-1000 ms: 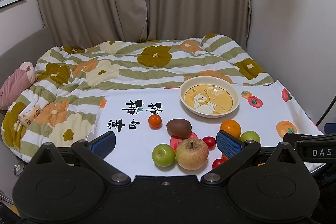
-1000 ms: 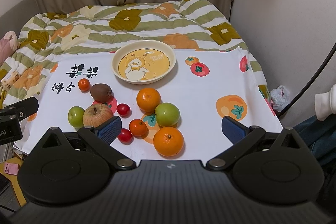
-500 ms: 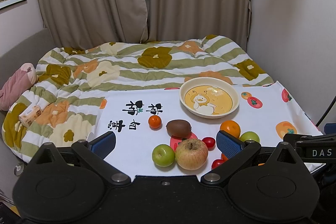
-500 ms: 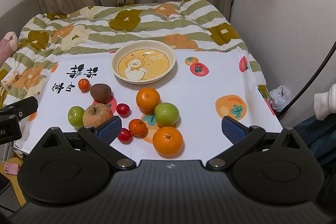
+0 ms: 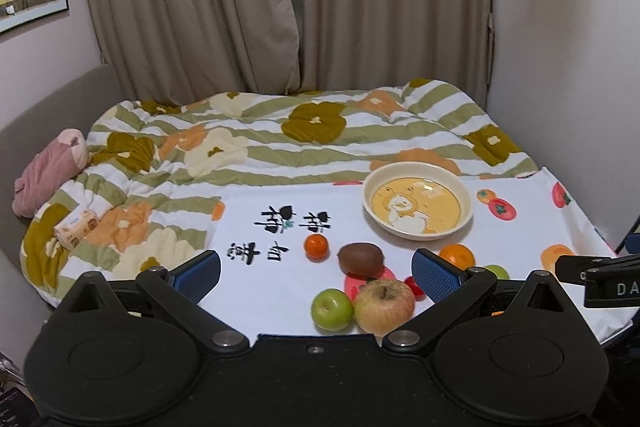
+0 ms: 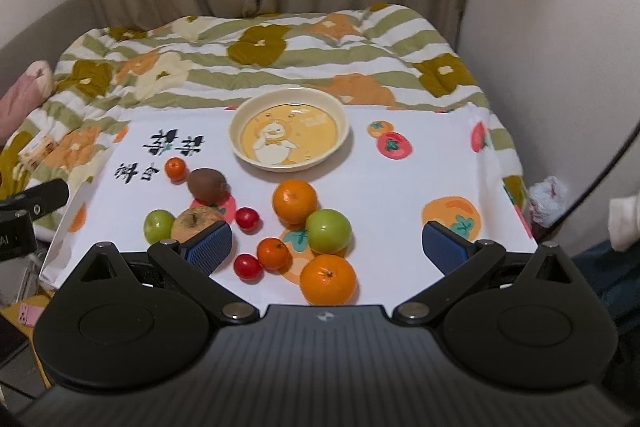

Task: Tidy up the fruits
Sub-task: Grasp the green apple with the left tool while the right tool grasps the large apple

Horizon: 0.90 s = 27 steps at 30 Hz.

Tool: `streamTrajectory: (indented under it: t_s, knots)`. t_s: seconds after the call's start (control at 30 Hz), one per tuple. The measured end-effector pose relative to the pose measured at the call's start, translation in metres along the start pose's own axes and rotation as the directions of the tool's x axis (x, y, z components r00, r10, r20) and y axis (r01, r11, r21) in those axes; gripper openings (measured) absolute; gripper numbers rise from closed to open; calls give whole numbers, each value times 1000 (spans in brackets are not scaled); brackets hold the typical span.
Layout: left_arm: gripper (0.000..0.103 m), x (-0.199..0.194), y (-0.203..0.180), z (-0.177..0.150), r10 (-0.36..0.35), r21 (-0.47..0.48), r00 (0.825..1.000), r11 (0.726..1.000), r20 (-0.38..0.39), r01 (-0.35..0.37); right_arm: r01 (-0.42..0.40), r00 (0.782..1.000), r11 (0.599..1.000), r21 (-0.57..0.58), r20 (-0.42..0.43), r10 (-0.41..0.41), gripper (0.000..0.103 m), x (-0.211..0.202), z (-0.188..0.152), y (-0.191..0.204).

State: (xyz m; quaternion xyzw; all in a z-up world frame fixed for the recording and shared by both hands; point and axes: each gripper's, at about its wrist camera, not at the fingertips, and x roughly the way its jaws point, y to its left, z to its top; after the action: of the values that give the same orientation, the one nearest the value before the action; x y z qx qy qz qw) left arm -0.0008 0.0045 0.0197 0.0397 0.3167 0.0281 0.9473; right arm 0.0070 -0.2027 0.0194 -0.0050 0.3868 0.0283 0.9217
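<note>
On the white printed cloth [image 6: 384, 187] spread over the bed, the fruits are gathered just in front of the empty duck-print bowl [image 6: 289, 135], and none has yet been placed in it. Nearest the bowl's front rim an orange [image 6: 295, 201] is found, touching a green apple [image 6: 329, 231]; further from the bowl a second orange [image 6: 328, 279] lies, with a small tangerine [image 6: 273, 253] and a cherry tomato [image 6: 247, 266] beside it. To the left of the bowl's front a kiwi [image 5: 360, 258] and another small tangerine [image 5: 316, 246] are seen, and beyond them, away from the bowl, a large red-yellow apple [image 5: 384, 306] touches a small green apple [image 5: 332, 309].

Both tools are held back from the fruit, well short of the bowl. The left hand-held gripper [image 5: 316, 273] is spread wide and holds nothing; the right hand-held gripper [image 6: 327, 242] is likewise spread wide and empty.

Trouble could be expected from the crowding: a finger lowered beside one fruit may nudge its touching neighbour, and round fruit could be sent rolling off the cloth's near edge. The soft quilt [image 5: 248, 143] beneath may give under pressure, so that the bowl is tipped or a grip is lost. The cherry tomato could be crushed if squeezed hard.
</note>
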Motion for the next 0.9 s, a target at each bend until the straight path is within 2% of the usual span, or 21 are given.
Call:
streamTrajectory:
  t_s: [0.17,0.33,0.47,0.67,0.83,0.9]
  knots:
    - [103,10,9,-13,-10,43,1000,999,20,9,-61,998,997,-43,4,62,103,15,-3,8]
    - [103,30,27,-24,-68,108,998,992,2,67,-93,996,995,-38,-5,92,103,31,-9,24]
    - [103,48,40,-34,-125,165,992,978,-24,127,-86,996,996,-13,-9,86,103,47,-16,44]
    - [103,80,52,-48,-234,289,970,926,-72,245,-67,998,998,-2,-22,67,103,73,-27,70]
    - [101,114,54,-60,-309,380,943,864,-121,331,-58,998,998,-27,-16,58,103,96,-37,87]
    - [97,127,52,-65,-328,412,934,839,-142,357,-60,998,997,-41,-18,60,103,107,-40,92]
